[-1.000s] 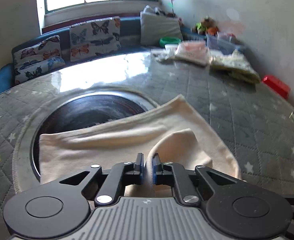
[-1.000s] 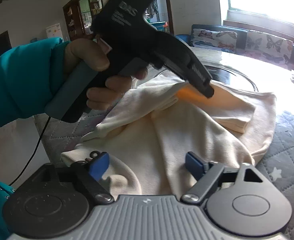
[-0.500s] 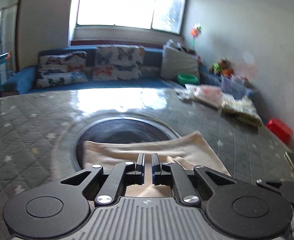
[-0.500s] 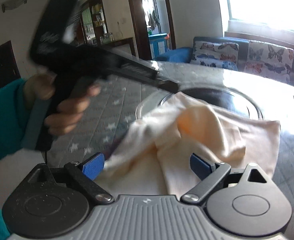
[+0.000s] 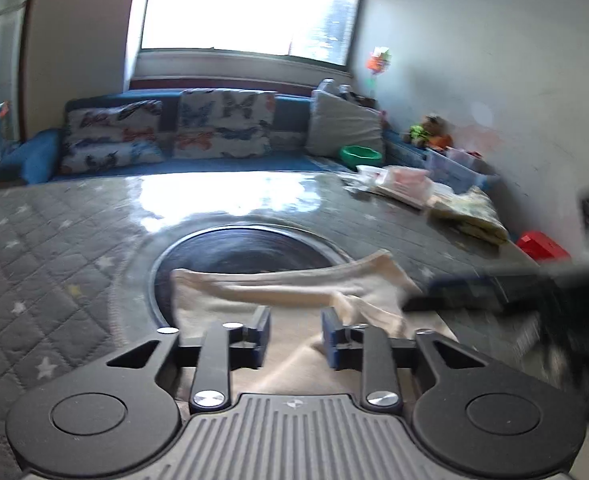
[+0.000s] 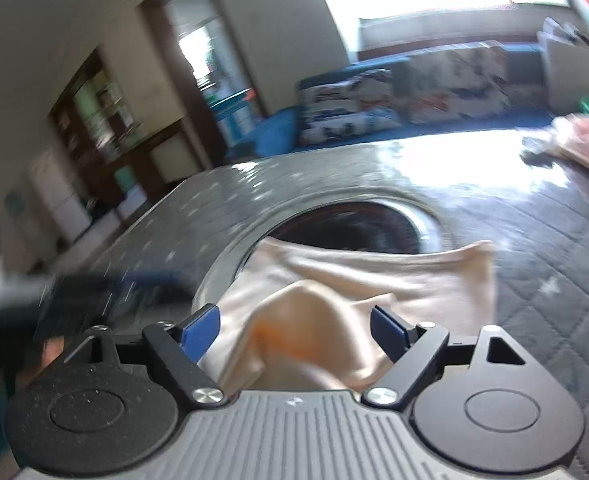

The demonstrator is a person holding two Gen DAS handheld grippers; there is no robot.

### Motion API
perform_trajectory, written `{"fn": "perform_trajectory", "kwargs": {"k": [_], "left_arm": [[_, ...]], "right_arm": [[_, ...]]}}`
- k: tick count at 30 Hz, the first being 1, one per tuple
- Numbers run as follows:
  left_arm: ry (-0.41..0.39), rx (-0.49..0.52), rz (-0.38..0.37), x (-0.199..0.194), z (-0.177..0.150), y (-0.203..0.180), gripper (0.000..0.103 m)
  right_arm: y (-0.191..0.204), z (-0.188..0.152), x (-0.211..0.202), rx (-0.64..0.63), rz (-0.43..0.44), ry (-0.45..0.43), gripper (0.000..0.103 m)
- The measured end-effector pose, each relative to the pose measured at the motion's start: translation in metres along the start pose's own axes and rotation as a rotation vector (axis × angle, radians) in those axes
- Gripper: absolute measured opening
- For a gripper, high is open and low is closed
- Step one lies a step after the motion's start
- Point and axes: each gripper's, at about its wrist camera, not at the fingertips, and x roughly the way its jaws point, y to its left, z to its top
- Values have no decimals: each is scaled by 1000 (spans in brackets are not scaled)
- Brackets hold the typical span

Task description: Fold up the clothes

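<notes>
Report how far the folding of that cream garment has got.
Done: little; the cream garment lies rumpled on the quilted table, partly over the round dark inset. In hand: nothing; the left claw and right claw are both open above it. Left: fold it flat.

Table (image 5: 54, 248) covered in grey quilted cloth with pale stars, glossy under window glare; dark round inset (image 5: 246, 248) at centre; cream garment (image 5: 294, 292) lying rumpled across the inset's 6 o'clock rim; packets and folded cloth (image 5: 406, 188) heaped toward 2 o'clock; red box (image 5: 542, 245) at 3 o'clock edge.
</notes>
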Motion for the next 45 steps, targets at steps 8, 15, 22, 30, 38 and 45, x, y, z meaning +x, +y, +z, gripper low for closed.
{"fn": "perform_trajectory", "kwargs": {"k": [8,15,22,30,38,45], "left_arm": [[46,122,38,26,-11,-43,50],[53,149,21,29,-26,-51,6],[44,133,19,25,-34,-51,8],[13,58,79,24,-28,-41,46],[-52,-55,108,-8,-29,-7,37],[-137,-138,76,-68,-58,40,76]], "right_arm": [[-25,23,39,175,56,83,66],[-2,20,78,134,49,203,50],[-5,6,82,186,55,199,11],[20,22,65,146,139,111,8],[79,33,60,15,300,100,7],[141,20,82,-91,463,169,7]]}}
